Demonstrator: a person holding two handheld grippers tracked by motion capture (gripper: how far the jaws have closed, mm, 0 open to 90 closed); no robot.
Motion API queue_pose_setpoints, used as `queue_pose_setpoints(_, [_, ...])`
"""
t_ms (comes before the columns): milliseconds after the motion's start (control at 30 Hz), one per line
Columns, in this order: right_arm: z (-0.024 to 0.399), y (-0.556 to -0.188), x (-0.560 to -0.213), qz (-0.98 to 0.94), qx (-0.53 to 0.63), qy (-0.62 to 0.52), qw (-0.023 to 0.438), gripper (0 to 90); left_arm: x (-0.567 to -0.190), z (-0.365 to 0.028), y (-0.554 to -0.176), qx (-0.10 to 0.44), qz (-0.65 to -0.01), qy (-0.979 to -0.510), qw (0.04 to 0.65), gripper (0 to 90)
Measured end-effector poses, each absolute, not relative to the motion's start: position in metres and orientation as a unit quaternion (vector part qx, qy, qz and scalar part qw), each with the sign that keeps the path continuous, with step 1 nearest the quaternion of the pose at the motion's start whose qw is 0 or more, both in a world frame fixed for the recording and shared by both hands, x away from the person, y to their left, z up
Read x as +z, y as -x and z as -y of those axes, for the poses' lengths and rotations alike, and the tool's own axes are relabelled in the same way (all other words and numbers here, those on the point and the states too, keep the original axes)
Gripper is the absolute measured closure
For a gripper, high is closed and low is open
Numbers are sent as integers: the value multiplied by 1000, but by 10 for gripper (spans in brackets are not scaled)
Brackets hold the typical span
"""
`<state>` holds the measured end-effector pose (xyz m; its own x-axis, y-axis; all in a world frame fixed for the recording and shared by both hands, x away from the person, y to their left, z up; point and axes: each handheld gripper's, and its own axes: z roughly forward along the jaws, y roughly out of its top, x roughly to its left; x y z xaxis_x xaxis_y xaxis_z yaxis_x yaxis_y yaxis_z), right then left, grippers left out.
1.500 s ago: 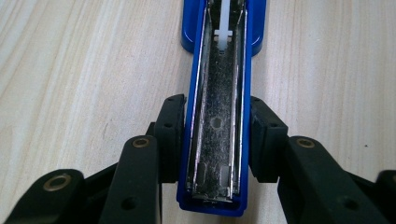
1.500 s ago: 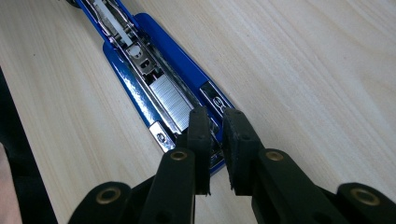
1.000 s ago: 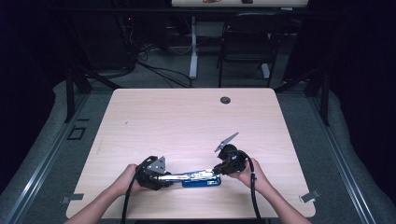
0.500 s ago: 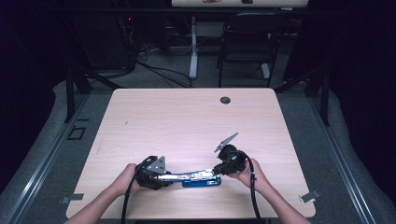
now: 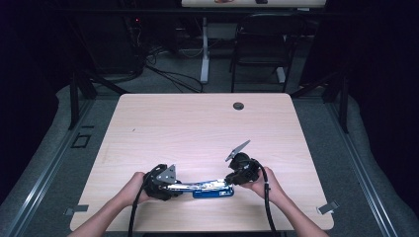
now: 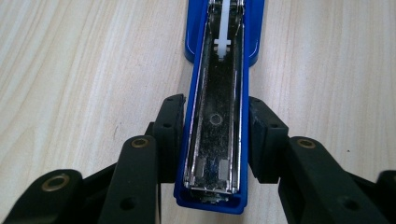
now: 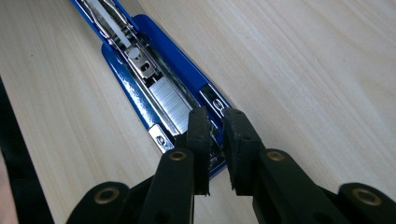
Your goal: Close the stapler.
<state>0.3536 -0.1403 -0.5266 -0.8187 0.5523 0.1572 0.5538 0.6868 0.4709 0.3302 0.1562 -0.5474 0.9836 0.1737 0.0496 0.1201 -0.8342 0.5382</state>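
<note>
Blue stapler [image 5: 210, 189] lies flat and opened out on the surface [image 5: 197, 128] near its front edge, long axis running left–right between both hands. Left tool [image 6: 215, 140] clamps the stapler's left end, pads [image 6: 170, 135] pressing its blue sides. Right tool [image 7: 215, 135] sits at the stapler's right end over the staple strip [image 7: 169, 100], jaws nearly closed; can't tell if it pinches anything.

A dim lab or office workroom: a pale wooden table [image 5: 197, 123] on grey carpet, cables [image 5: 168, 74] and a black chair [image 5: 257, 44] at the frame's top.
</note>
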Motion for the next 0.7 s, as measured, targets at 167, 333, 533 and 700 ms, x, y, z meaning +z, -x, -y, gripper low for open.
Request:
queue_pose_setpoints(167, [120, -350, -520, 921, -273, 277, -28, 787, -546, -156, -330, 49, -75, -958, 274, 613])
queue_pose_setpoints(333, [89, -345, -508, 918, -318, 233, -38, 817, -546, -156, -330, 50, -78, -957, 276, 607])
queue_pose_setpoints(533, [53, -334, -519, 919, -343, 193, -22, 900, -544, -157, -331, 43, -83, -954, 286, 596])
queue_pose_setpoints(700, [40, -331, -529, 924, -339, 174, -22, 900, -545, -158, -332, 40, -87, -953, 288, 599])
